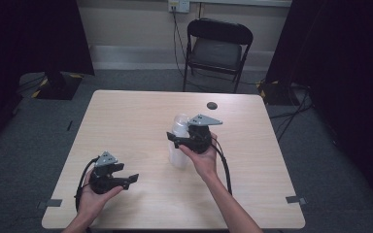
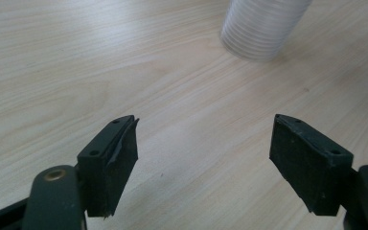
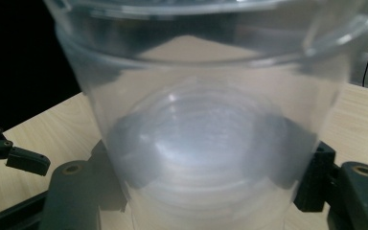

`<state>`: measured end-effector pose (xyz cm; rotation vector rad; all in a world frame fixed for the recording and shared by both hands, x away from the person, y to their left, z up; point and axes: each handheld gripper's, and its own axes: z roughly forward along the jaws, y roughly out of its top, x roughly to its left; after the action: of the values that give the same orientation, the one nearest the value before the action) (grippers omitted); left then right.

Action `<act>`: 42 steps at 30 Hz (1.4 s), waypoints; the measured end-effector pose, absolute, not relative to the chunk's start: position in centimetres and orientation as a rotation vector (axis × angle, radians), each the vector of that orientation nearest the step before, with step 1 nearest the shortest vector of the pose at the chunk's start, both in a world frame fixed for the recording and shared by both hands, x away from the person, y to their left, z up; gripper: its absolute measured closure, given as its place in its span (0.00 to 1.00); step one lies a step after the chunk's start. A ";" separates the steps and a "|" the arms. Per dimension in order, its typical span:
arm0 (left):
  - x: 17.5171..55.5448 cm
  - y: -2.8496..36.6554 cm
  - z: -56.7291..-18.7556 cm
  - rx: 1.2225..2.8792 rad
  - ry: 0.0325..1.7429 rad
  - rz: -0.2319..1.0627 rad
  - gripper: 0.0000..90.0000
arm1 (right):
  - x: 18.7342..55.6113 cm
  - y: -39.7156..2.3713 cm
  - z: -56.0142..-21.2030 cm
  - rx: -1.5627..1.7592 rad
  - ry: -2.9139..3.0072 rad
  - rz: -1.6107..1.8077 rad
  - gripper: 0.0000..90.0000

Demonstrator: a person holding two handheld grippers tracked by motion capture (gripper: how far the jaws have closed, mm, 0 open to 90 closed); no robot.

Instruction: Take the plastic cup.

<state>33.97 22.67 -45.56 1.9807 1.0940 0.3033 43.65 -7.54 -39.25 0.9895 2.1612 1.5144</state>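
The right gripper (image 1: 179, 141) has its jaws set on either side of the stack of clear plastic cups (image 1: 179, 141), and in the right gripper view the two dark pads show through the translucent wall, one at each flank of the stack (image 3: 211, 143), pressed against it by the look of it, so I read this as a grip on the stack roughly at mid-height, with the ribbed lower part below the jaws and the wide rim above them. To do the step well, I would keep the squeeze light, since thin plastic like this probably dents and may spring out of the pads, and keep the stack upright so the nested cups do not slide apart. The stack stands on the wooden table (image 1: 141, 111), and it is hard to tell whether its base has left the surface. Out from there, toward the person's near left, the left gripper (image 1: 128, 180) rests low with its jaws spread wide and nothing between them; ahead of those jaws the ribbed base of the stack (image 2: 261, 28) stands apart from them. A small dark disc (image 1: 212, 105) lies beyond the right gripper, well clear of the work
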 end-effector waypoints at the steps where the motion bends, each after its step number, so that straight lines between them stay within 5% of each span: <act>1: 34.0 22.7 -45.5 1.983 1.093 0.302 0.28 | 43.7 -7.6 -39.1 0.987 2.158 1.516 0.35; 42: 33.8 21.8 -45.7 2.032 1.023 0.247 0.28 | 43.9 -8.7 -35.4 1.012 2.113 1.585 0.35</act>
<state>33.81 21.85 -45.73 2.0320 1.0229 0.2474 43.94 -8.75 -35.42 1.0117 2.1131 1.5852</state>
